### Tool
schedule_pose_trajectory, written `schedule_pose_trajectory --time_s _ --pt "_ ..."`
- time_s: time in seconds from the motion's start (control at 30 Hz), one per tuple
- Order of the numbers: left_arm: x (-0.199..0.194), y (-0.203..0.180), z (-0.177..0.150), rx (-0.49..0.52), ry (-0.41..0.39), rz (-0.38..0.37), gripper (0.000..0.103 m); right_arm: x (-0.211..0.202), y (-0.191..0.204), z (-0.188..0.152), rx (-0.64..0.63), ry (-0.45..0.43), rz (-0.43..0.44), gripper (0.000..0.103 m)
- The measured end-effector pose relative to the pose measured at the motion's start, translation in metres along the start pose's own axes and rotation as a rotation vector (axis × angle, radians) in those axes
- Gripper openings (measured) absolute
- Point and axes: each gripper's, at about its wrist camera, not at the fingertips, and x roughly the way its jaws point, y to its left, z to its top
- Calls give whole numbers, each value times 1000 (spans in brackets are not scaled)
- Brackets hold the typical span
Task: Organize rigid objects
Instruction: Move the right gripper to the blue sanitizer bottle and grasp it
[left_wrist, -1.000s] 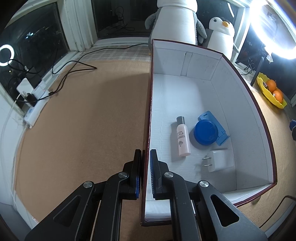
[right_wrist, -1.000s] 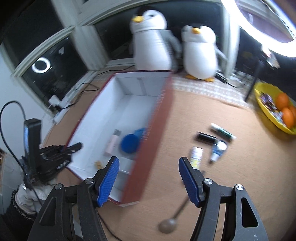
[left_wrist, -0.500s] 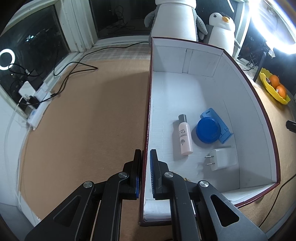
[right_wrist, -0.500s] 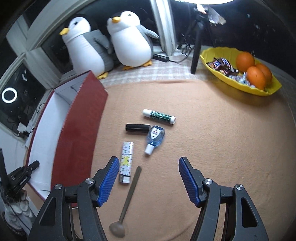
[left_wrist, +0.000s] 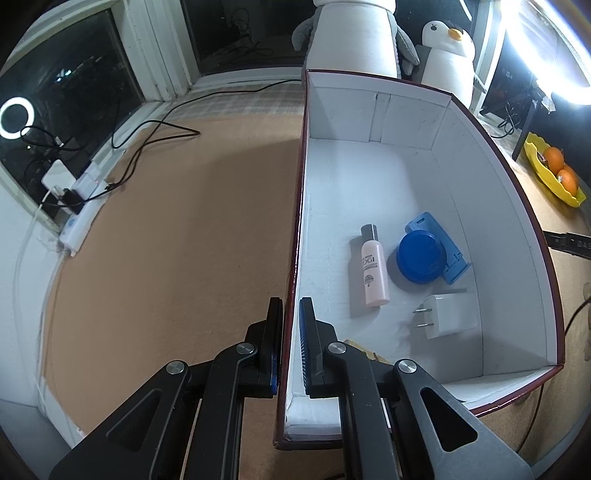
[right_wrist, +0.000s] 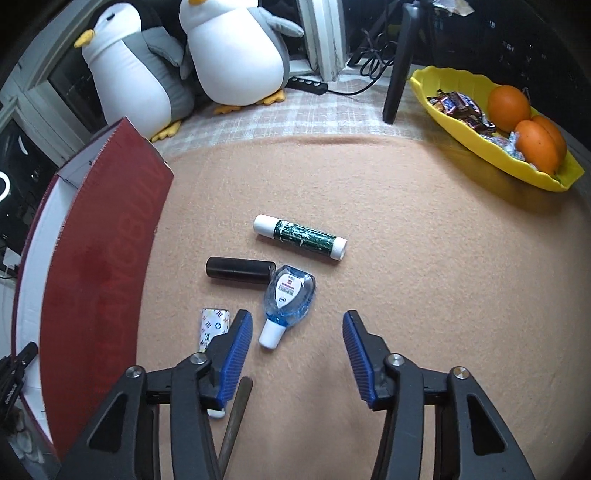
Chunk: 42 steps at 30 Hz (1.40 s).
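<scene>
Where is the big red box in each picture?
Left wrist view: the red box fills the middle and right, seen from above into its white inside; the left gripper is shut on its near left wall.
Right wrist view: the box stands at the left edge, showing its red outer side.
Shared landmark: the yellow fruit tray.
</scene>
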Motion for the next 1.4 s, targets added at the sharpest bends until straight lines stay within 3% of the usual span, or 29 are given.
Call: schedule_pose_trajectory --time_s 0.4,0.8,1.4 --pt "3 -1 1 -8 13 11 7 25 14 14 -94 43 -103 33" --pt "5 4 1 -39 17 -19 7 19 18 8 -125 50 -115 32" --pt "-2 9 3 -54 -10 -73 7 -40 23 -17 -98 -27 -80 32"
